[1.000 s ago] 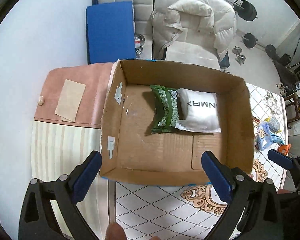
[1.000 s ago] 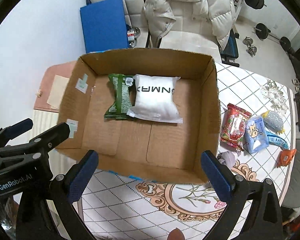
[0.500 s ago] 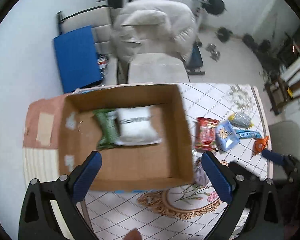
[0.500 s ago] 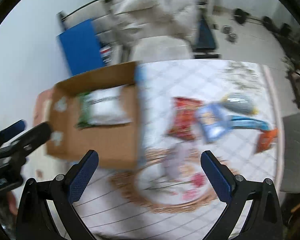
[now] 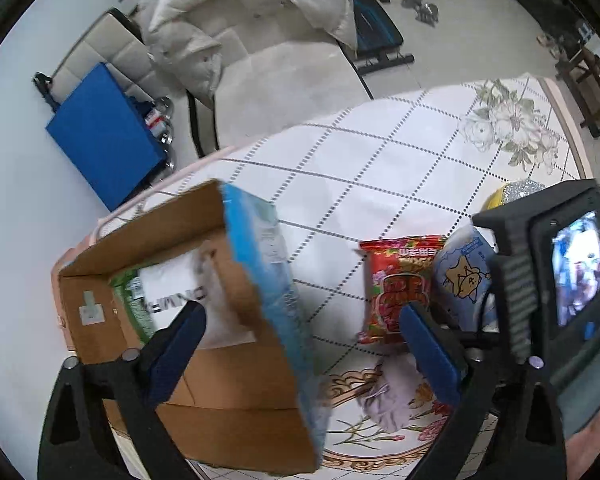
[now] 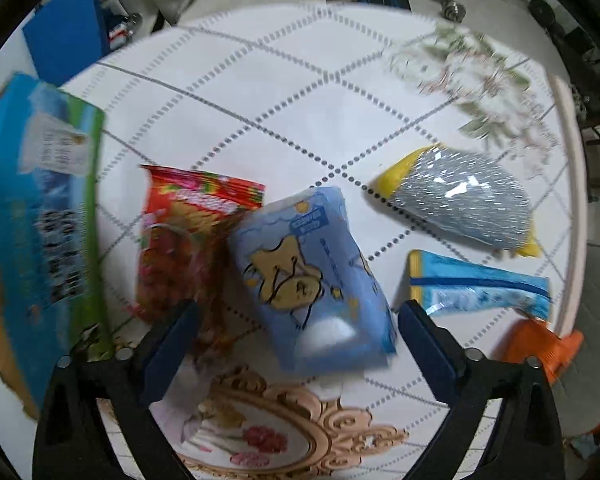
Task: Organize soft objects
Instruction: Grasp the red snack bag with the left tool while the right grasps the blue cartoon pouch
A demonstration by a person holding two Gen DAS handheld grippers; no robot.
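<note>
right gripper [image 6: 298, 354]: jaws wide and empty but just been closing a little; blue tissue pack [image 6: 310, 276] lies between the fingers, pads not on it.
left gripper [image 5: 302, 356]: also wide, also just narrowing, nothing held; it straddles the box's near side wall, with a pale purple soft item [image 5: 396, 396] on the cloth by your right finger.
your call: blue pack looks like the next pick, the purple item probably the left's.
red snack bag [image 6: 180, 236]: 9 o'clock of the blue pack, edges overlapping.
blue tube pouch [image 6: 478, 290]: 3 o'clock of the blue pack, flat on the tablecloth [image 6: 284, 80].
orange item [image 6: 540, 346]: 4 o'clock, at the table edge; can't tell what it is.
silver-and-yellow bag [image 6: 460, 200]: 1 o'clock, apart from the rest.
cardboard box [image 5: 204, 400]: 9 o'clock past the red bag; holds a white pack [image 5: 180, 300] and a green pack [image 5: 130, 304] side by side.
progress: two in, about six out. Early third, I'd judge.
</note>
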